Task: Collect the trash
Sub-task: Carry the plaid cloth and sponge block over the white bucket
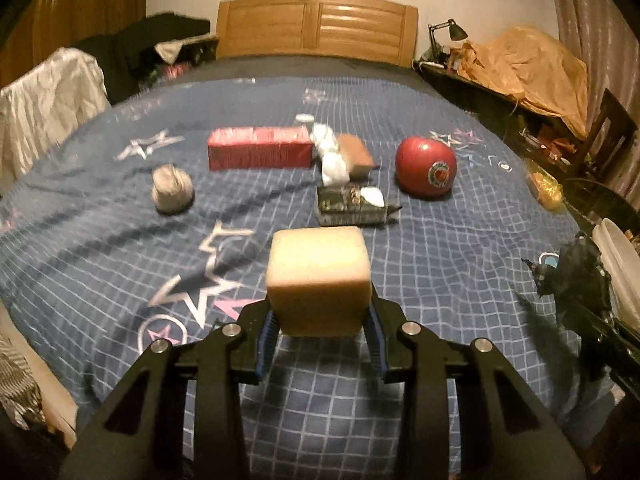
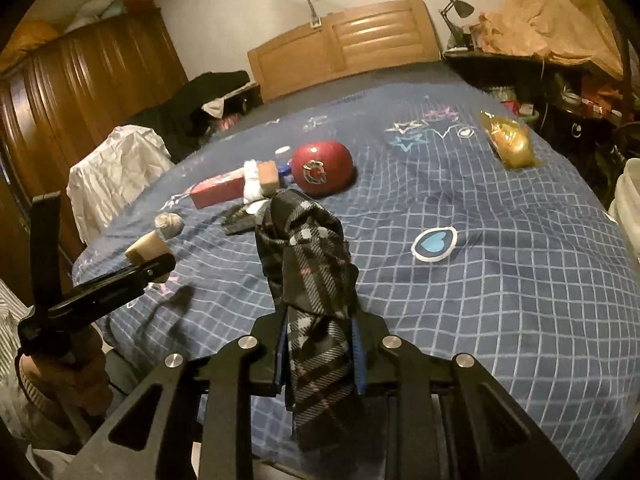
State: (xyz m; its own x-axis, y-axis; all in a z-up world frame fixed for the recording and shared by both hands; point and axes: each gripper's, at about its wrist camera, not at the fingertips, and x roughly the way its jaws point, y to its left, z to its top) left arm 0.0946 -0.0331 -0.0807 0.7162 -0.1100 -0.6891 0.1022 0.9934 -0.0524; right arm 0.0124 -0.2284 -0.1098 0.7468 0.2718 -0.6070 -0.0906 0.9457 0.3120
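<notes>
My left gripper (image 1: 320, 332) is shut on a pale yellow sponge block (image 1: 318, 280) and holds it above the blue checked bedspread (image 1: 120, 248). It also shows at the left of the right wrist view (image 2: 150, 264). My right gripper (image 2: 318, 356) is shut on a dark plaid cloth (image 2: 308, 264) that stands up between the fingers; it shows at the right edge of the left wrist view (image 1: 576, 276). On the bed lie a grey crumpled ball (image 1: 172, 188), a red box (image 1: 260, 148), white crumpled paper (image 1: 332, 156), a brown block (image 1: 356, 156) and a dark packet (image 1: 352, 204).
A red round object (image 1: 426, 168) with a label lies right of the pile. A gold packet (image 2: 510, 144) lies near the bed's right edge. A wooden headboard (image 1: 316, 24) is at the far end, a cluttered desk (image 1: 520, 80) to the right, a white container (image 2: 630, 200) at the far right.
</notes>
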